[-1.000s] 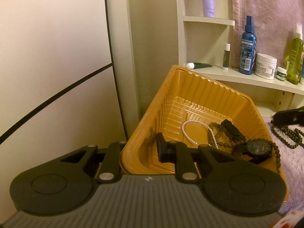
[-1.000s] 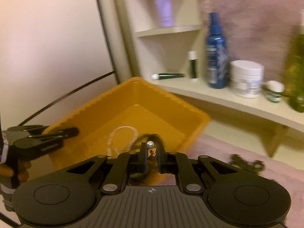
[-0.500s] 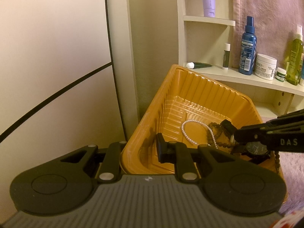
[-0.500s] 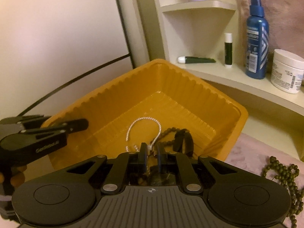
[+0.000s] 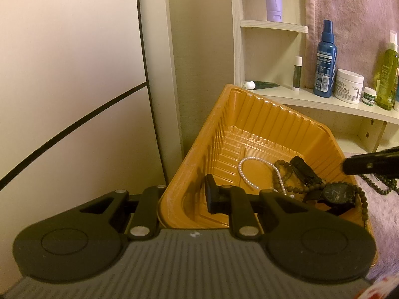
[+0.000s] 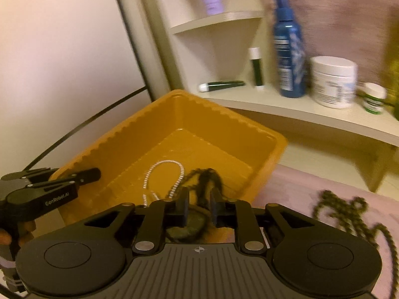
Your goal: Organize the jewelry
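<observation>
An orange plastic tray (image 5: 251, 114) (image 6: 199, 107) holds a white pearl necklace (image 5: 243, 174) (image 6: 163, 172), a dark bead bracelet (image 5: 281, 174) and a black watch (image 5: 339, 195). My left gripper (image 5: 184, 199) is shut on the tray's near left rim, one finger inside and one outside. My right gripper (image 6: 198, 208) is open and empty above the tray's near right side, over the watch; it also shows in the left wrist view (image 5: 371, 165). A green bead necklace (image 6: 354, 214) (image 5: 381, 184) lies on the pink cloth to the right of the tray.
A shelf (image 5: 324, 102) behind the tray carries a blue spray bottle (image 5: 325, 59), a white cream jar (image 5: 349, 86), a lip balm stick (image 5: 296, 73), a green tube (image 5: 261, 84) and green bottles. A wall panel stands at the left.
My right gripper came over the tray shut on a small pearl item, then opened and drew back to the right. The left gripper and tray have not moved.
</observation>
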Available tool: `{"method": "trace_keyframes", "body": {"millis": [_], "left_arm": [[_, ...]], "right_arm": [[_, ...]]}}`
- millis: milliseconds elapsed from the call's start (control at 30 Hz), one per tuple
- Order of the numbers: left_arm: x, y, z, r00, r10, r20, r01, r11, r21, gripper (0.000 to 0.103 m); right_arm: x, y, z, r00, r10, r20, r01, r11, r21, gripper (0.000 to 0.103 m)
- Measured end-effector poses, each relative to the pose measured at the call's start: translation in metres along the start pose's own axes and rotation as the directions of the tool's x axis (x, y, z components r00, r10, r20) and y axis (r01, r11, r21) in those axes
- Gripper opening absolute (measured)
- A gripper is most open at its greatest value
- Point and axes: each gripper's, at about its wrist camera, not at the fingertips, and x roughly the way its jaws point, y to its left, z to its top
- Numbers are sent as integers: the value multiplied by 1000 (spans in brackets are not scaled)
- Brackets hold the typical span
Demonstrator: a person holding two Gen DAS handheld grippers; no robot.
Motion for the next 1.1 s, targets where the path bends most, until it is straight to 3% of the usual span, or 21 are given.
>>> {"method": "trace_keyframes", "body": {"millis": [300, 467, 567, 767, 967, 1033, 1100], "left_arm": [[-1, -1, -1, 1000, 4, 3, -4, 1000, 4, 17], [-2, -1, 0, 1000, 4, 5, -4, 1000, 9, 17], [-2, -1, 0, 1000, 5, 6, -5, 1000, 9, 17], [-3, -1, 0, 1000, 4, 7, -5, 1000, 11, 17], [-3, -1, 1, 1000, 4, 5, -4, 1000, 13, 17], [-3, 0, 1, 1000, 4, 4, -4, 1000, 11, 17], [-3, -1, 1, 1000, 5, 5, -5, 1000, 14, 17]], "right_arm": [[-53, -33, -26, 995, -97, 13, 95, 990, 107, 38], [-81, -57, -47, 981, -193, -1, 190, 965, 182, 41], [-96, -74, -58, 965, -263, -16, 260, 938, 230, 41], [-114, -104, -75, 905, -421, -53, 419, 867, 271, 41], [-106, -116, -79, 891, -446, -80, 451, 858, 245, 41], [-98, -116, -79, 888, -451, -91, 459, 862, 215, 34], [-89, -118, -80, 883, -453, -125, 470, 859, 203, 21]]}}
